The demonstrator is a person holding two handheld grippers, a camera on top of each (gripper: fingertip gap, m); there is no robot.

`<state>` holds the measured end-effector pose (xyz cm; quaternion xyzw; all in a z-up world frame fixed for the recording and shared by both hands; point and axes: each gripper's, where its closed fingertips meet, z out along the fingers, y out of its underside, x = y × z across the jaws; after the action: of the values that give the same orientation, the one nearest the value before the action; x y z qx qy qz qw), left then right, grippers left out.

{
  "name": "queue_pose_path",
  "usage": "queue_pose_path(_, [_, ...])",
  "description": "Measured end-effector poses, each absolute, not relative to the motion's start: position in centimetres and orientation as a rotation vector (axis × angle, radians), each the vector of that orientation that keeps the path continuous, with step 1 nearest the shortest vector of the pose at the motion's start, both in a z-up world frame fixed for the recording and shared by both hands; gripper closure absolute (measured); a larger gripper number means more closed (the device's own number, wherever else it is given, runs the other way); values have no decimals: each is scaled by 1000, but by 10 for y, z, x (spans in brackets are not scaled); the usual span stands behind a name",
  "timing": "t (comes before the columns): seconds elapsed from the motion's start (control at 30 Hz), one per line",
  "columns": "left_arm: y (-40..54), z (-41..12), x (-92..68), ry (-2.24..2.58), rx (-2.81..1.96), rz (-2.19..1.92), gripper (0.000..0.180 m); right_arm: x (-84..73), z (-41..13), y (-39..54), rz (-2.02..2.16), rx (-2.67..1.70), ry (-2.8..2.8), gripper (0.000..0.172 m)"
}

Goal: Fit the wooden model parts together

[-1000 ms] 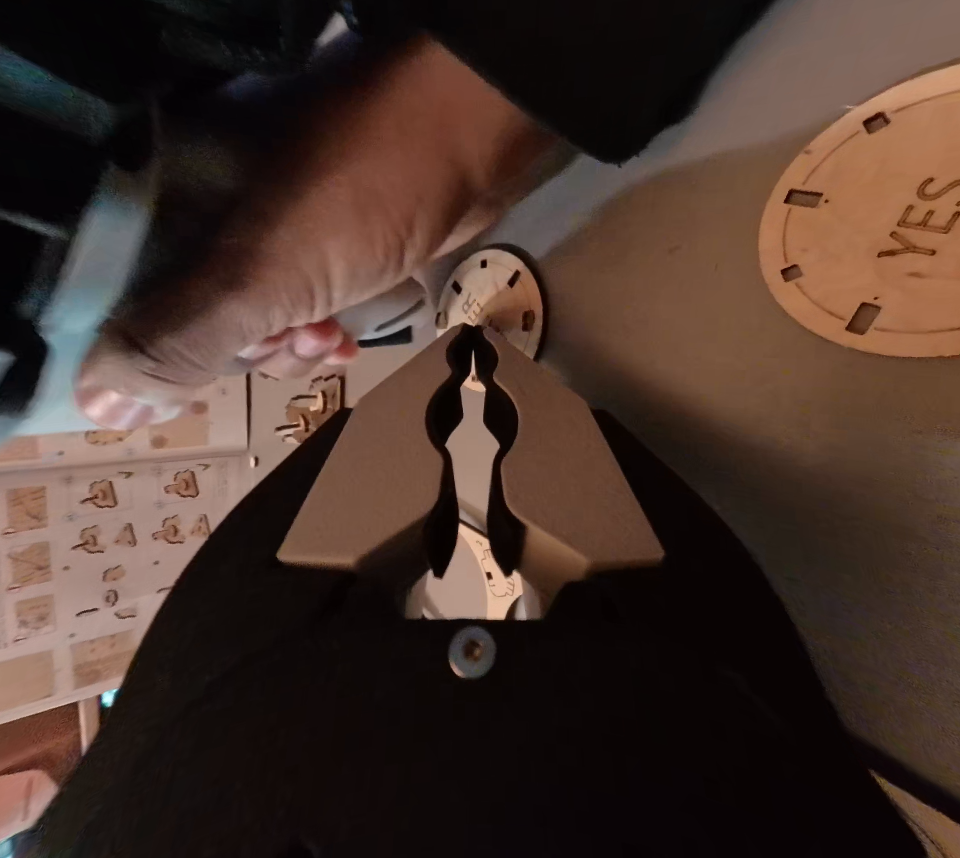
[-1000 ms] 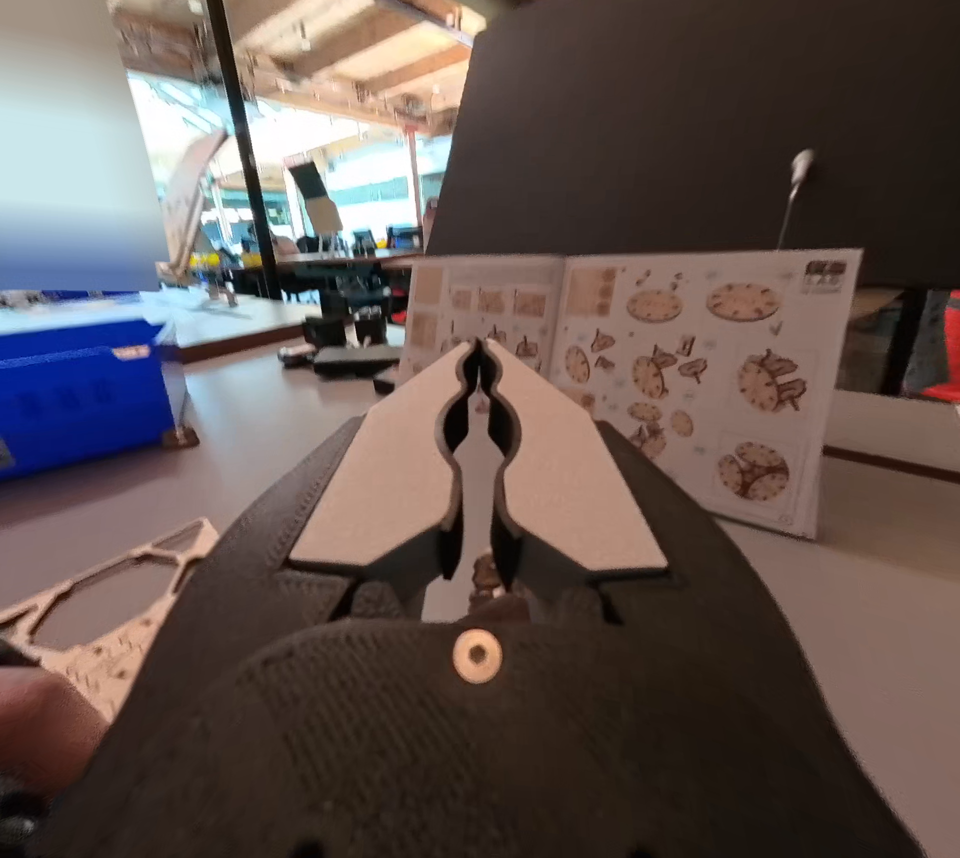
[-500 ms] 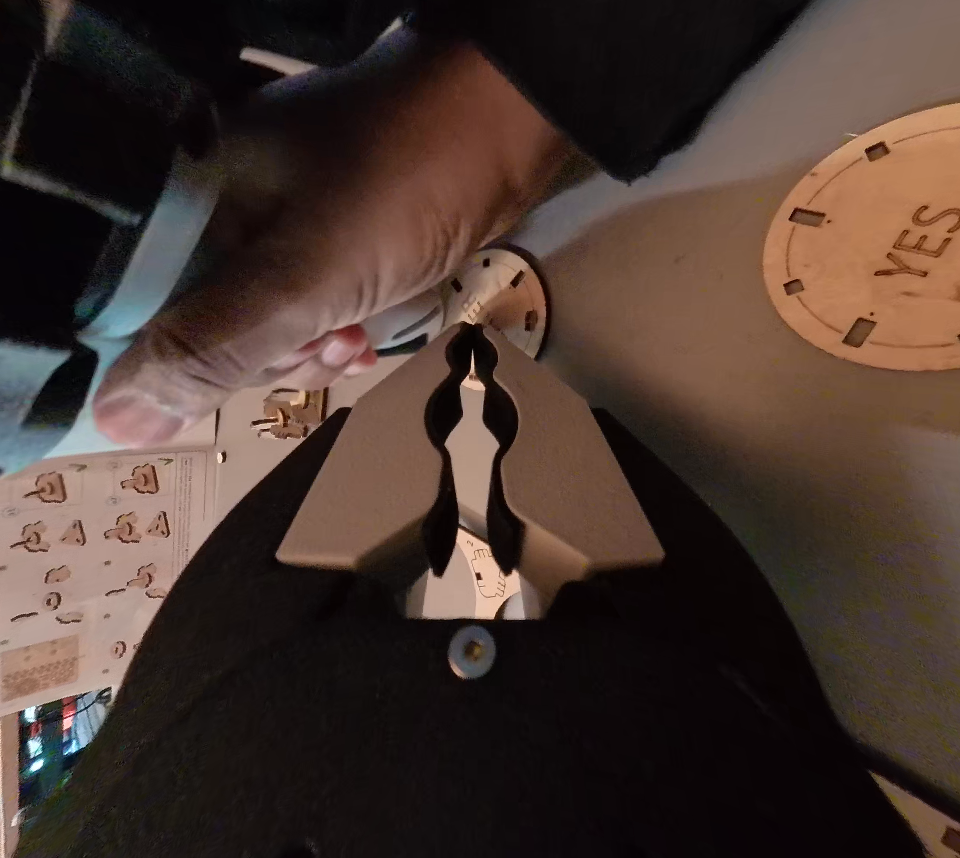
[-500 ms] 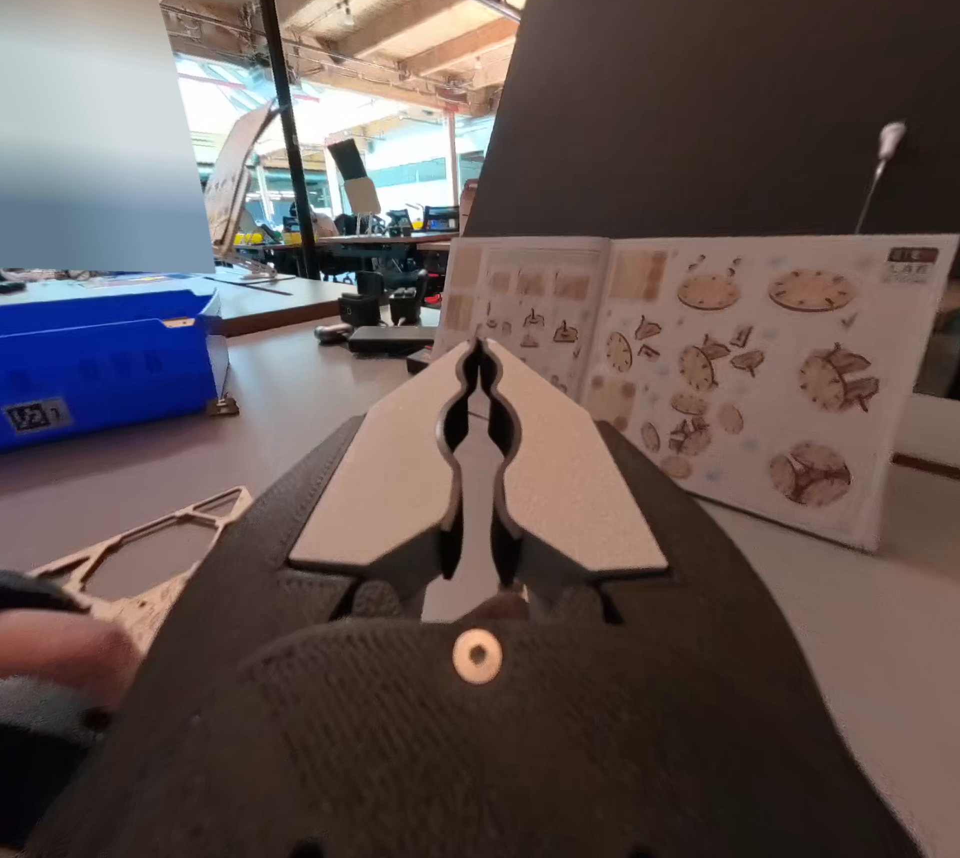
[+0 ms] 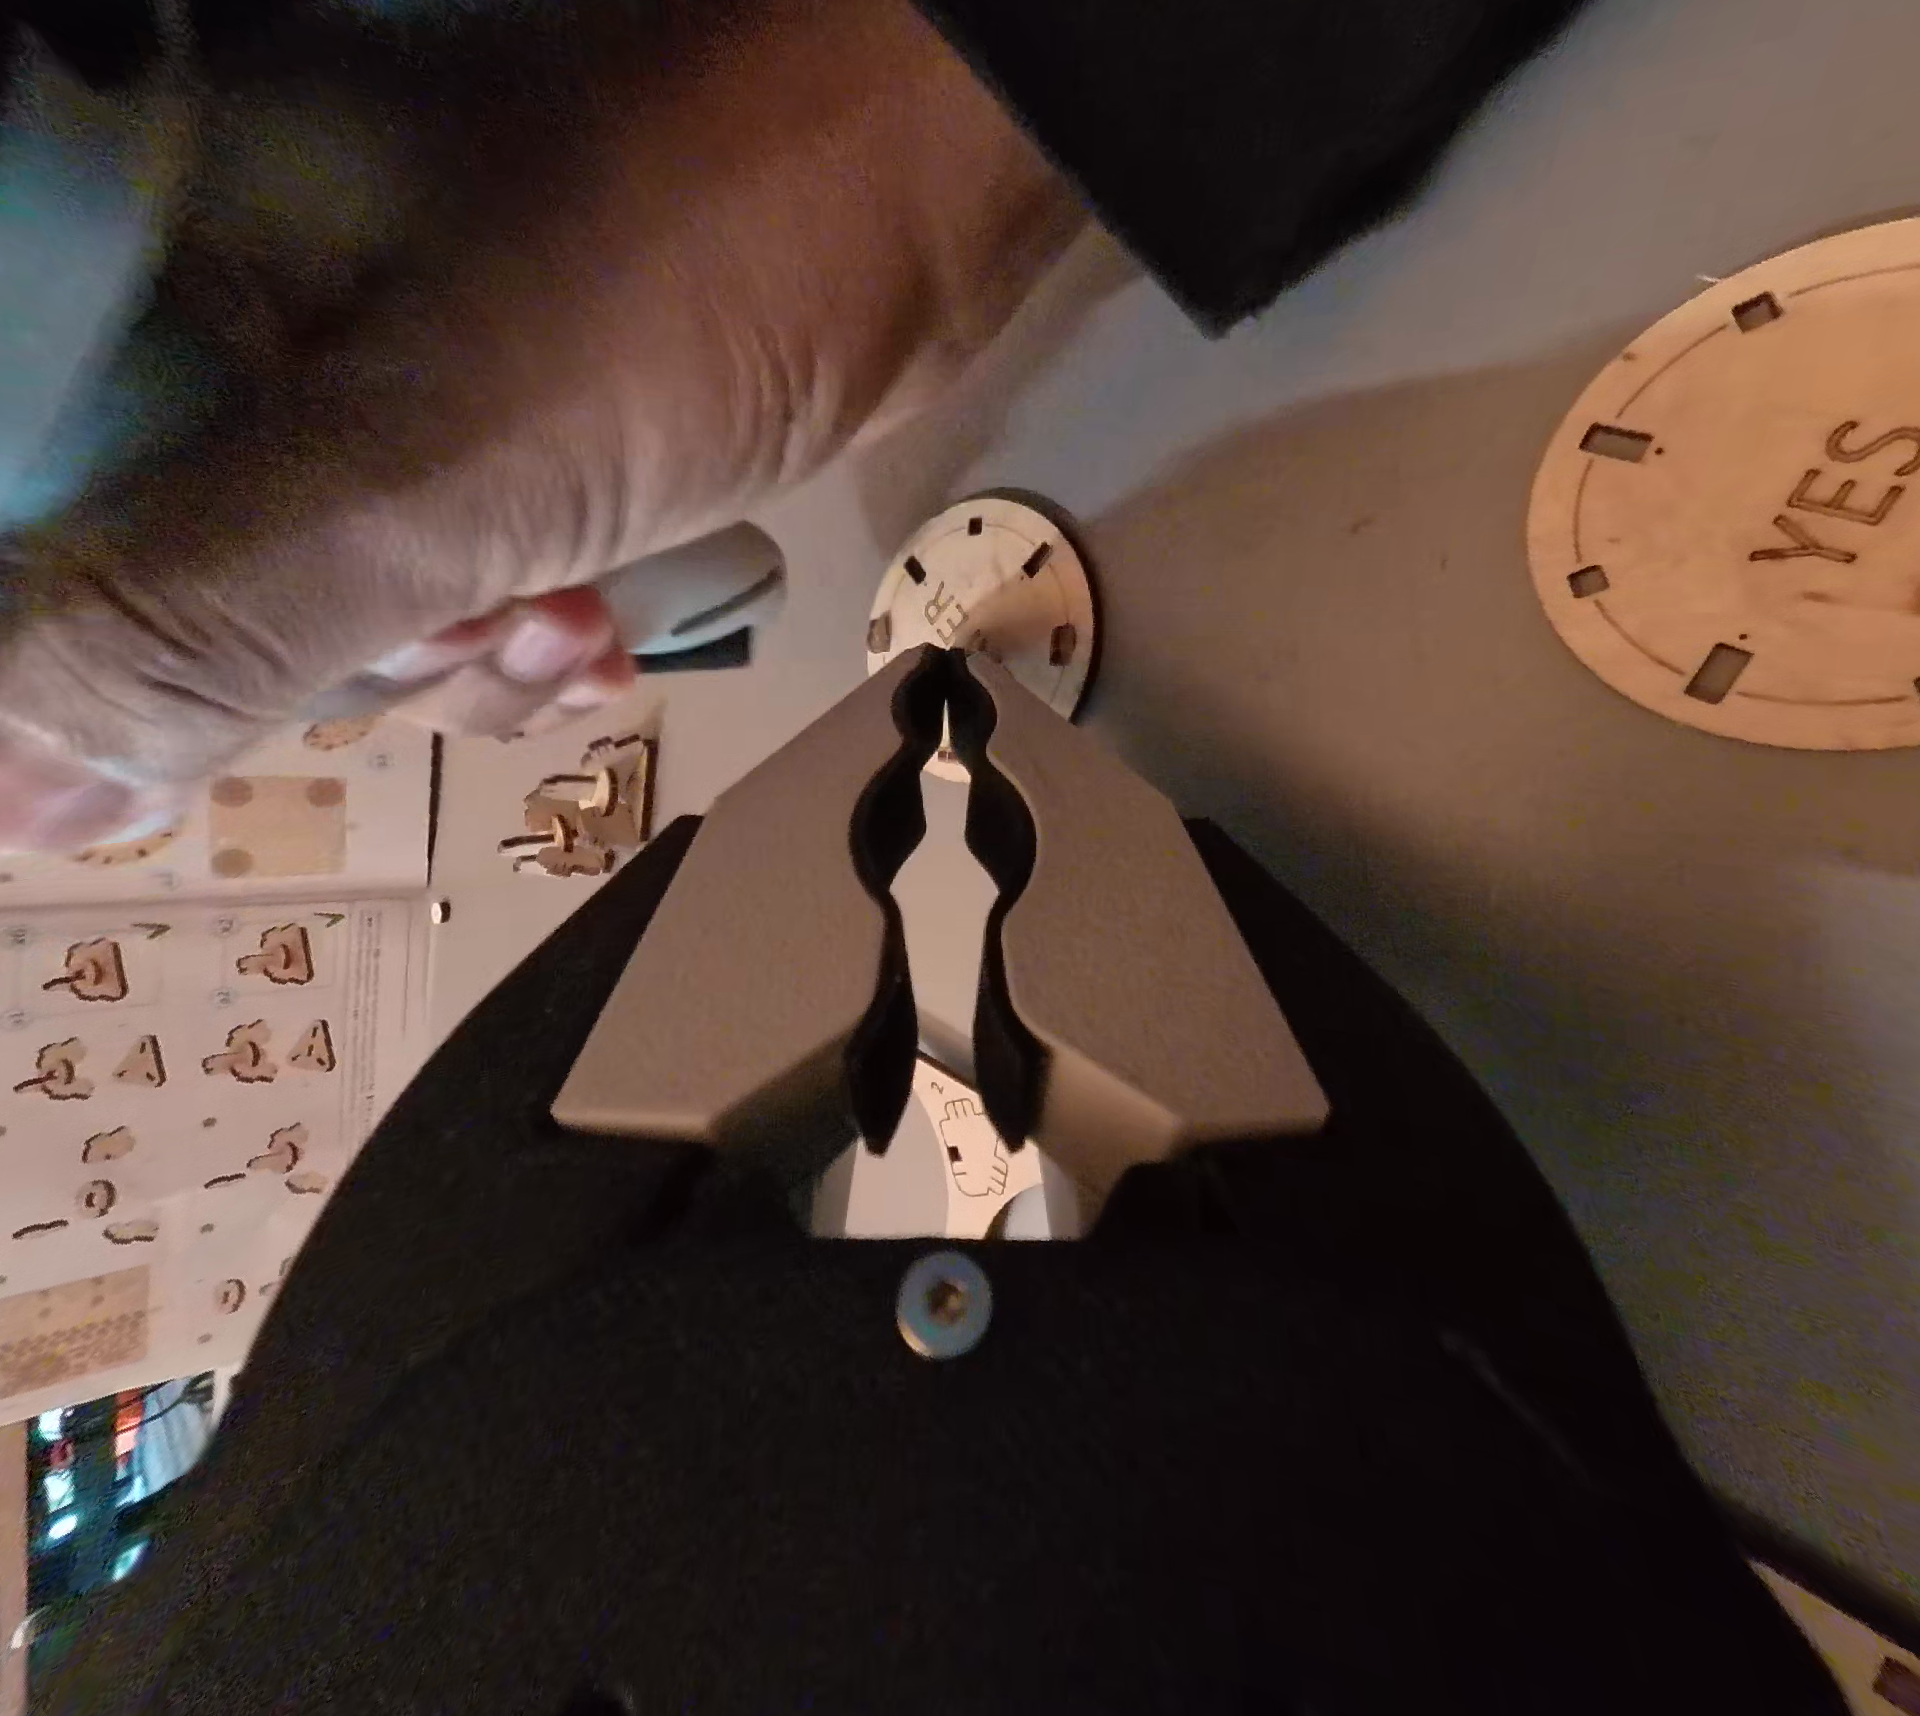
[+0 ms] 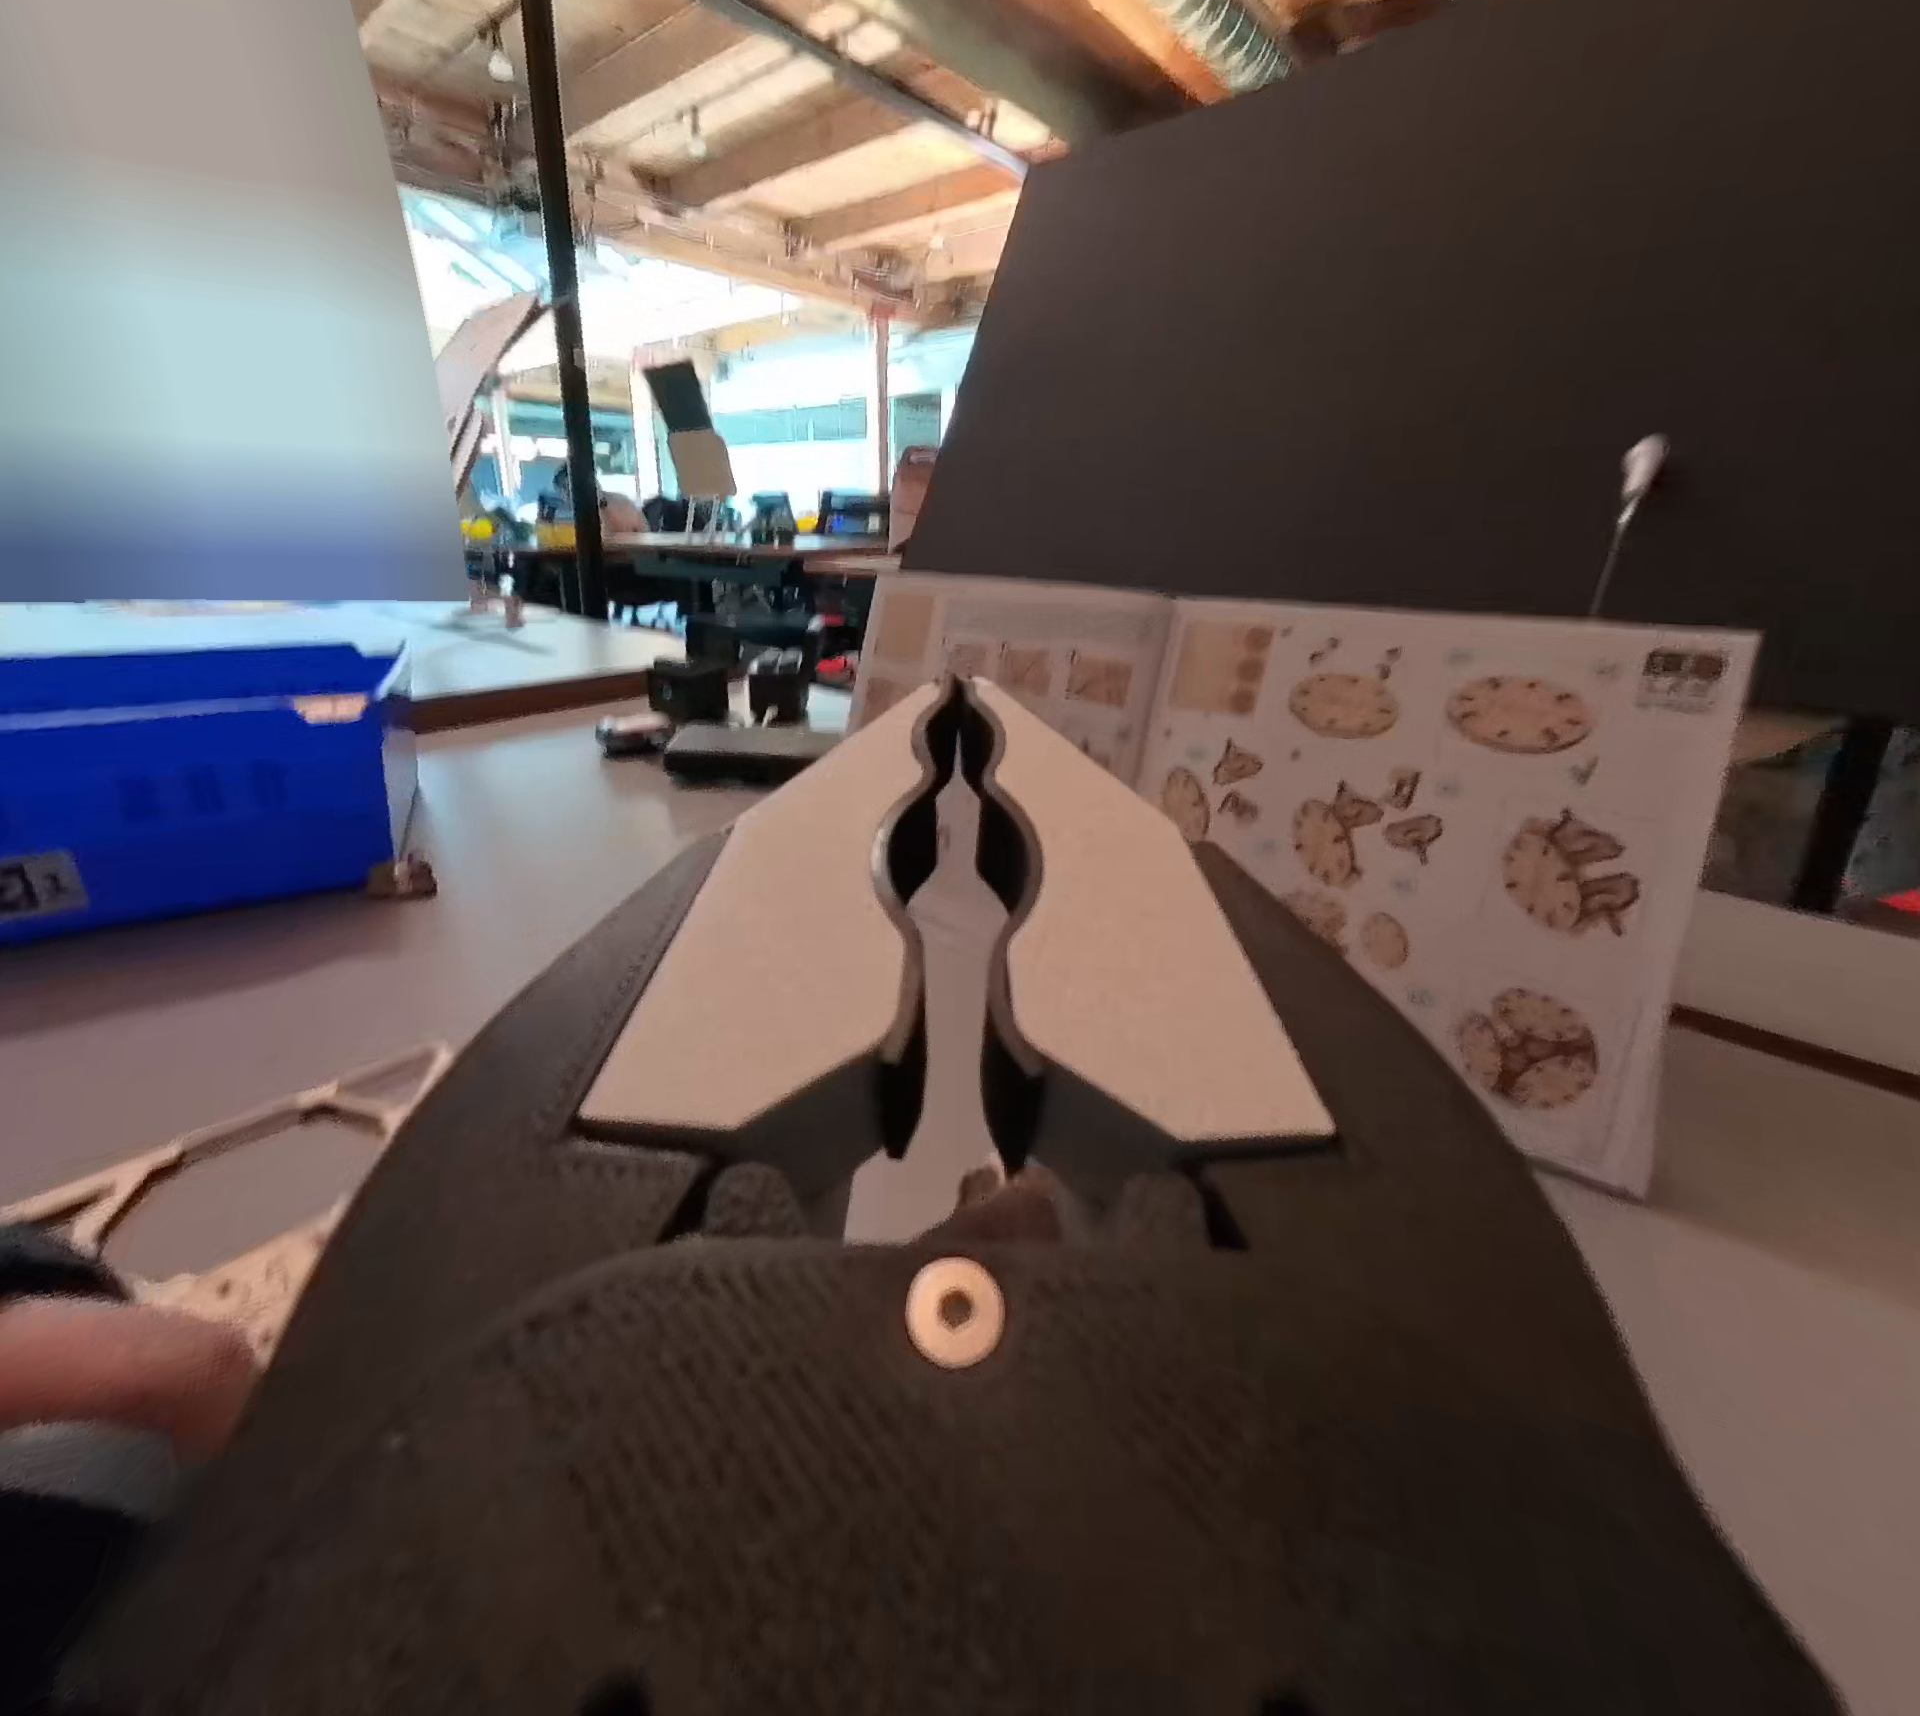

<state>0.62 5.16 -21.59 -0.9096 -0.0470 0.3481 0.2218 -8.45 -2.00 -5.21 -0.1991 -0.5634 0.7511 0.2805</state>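
My left gripper [image 5: 943, 658] is shut, and its tips lie over the near edge of a small round wooden disc [image 5: 997, 586] with slots, on the grey table [image 5: 1351, 939]. I cannot tell whether the tips touch it. A pale engraved wooden piece [image 5: 971, 1152] shows under the finger bases. A larger slotted wooden disc [image 5: 1714, 523] lies to the right. A person's hand [image 5: 520, 316] in a dark sleeve is close on the left. My right gripper [image 6: 958, 684] is shut with nothing between its tips, above the table and facing an open instruction booklet [image 6: 1455, 835].
The booklet also shows at the left of the left wrist view [image 5: 208, 991]. It leans on a black board [image 6: 1455, 316]. A blue box [image 6: 187, 783] stands at the left, and a cut-out wooden sheet [image 6: 239, 1147] lies in front of it. Black devices [image 6: 727, 747] and a black pole [image 6: 551, 264] are behind. There is about 20 cm between the tips of the two grippers. Measured from the fingertips, the pale engraved wooden piece [image 5: 971, 1152] is 9 cm or so from the left gripper and 20 cm from the right.
Both grippers stay shut. The hand beside the left gripper has shifted and come closer. The right wrist view has swayed a little sideways and tilted up.
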Motion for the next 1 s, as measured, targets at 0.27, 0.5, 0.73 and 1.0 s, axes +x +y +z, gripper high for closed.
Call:
queue_pose_path(0.27, [52,-216,6,-134,-2509,959,179,-82,-51,-22,2027,-518,-1523,172])
queue_pose_path(0.5, [52,-216,6,-144,-2507,962,179,-81,-53,-25,2041,-518,-1544,172])
queue_pose_path(0.73, [52,-216,6,-167,-2504,955,179,-80,-60,-27,1950,-404,-1552,172])
queue_pose_path(1.0, [52,-216,6,-180,-2502,952,179,-69,-54,-32,2052,-395,-1555,172])
